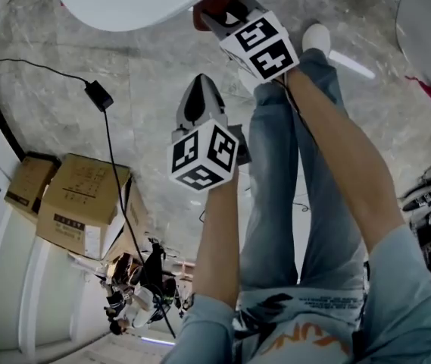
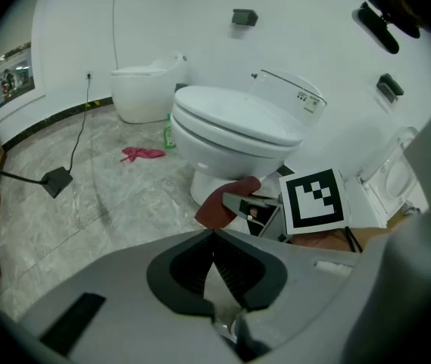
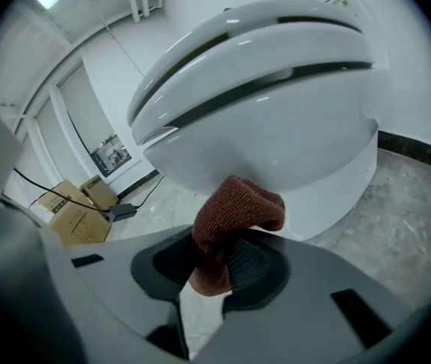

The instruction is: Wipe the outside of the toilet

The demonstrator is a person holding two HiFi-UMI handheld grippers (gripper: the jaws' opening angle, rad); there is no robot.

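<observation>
I'm pinching the soft, light rust-red cloth [image 3: 234, 214] by its bunched middle in the right gripper [image 3: 226, 260], just beside the toilet [image 3: 276, 120] bowl's front, while the left gripper [image 2: 213, 237] is hanging clenched and empty.

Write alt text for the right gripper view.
The right gripper clamps a rust-red cloth, held up close to the outer wall of a white toilet bowl with its lid shut. Behind to the left, cardboard boxes and a black power adapter sit on the grey marble floor.
</observation>
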